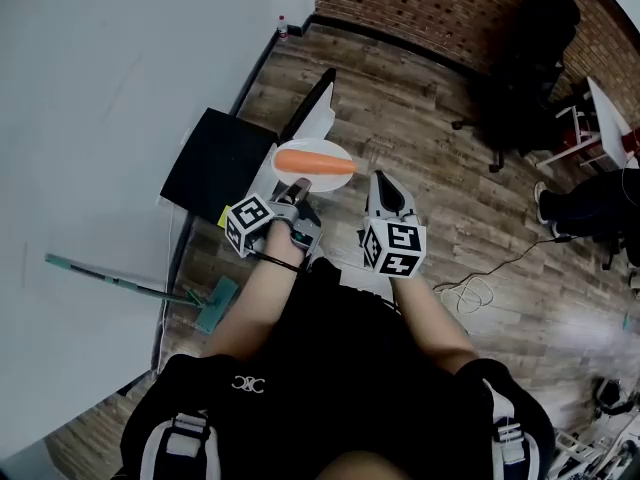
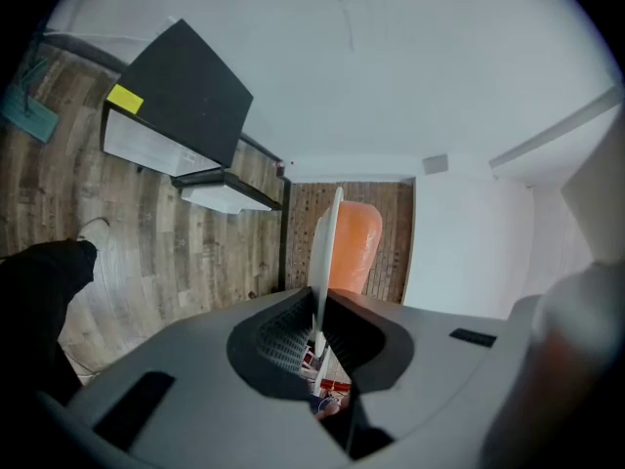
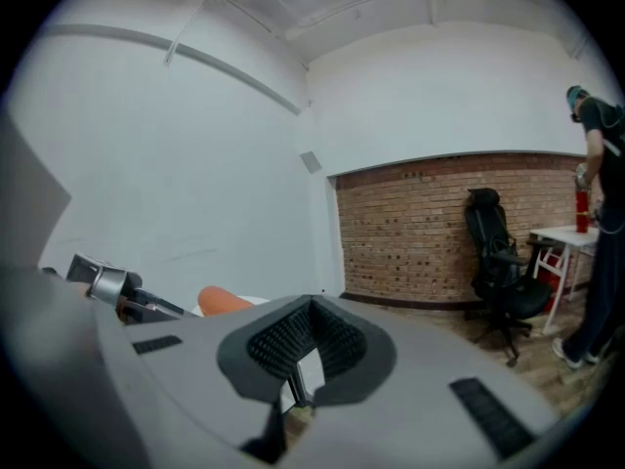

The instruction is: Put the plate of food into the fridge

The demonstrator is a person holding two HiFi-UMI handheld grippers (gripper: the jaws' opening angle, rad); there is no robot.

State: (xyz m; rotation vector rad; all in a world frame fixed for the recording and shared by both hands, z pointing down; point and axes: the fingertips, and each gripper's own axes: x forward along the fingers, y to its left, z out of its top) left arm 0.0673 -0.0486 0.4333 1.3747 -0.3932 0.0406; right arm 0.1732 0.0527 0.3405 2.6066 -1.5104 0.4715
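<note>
Plate in grip, not yet in the fridge.
My left gripper (image 1: 298,188) clamps the plate (image 1: 335,176) with its carrot (image 1: 315,162); right gripper (image 1: 381,180) closed, empty. Fridge (image 1: 215,158) ahead, door seemingly open; placing remains.

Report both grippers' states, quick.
Left gripper: closed on the plate.
Right gripper: closed, holding nothing.
</note>
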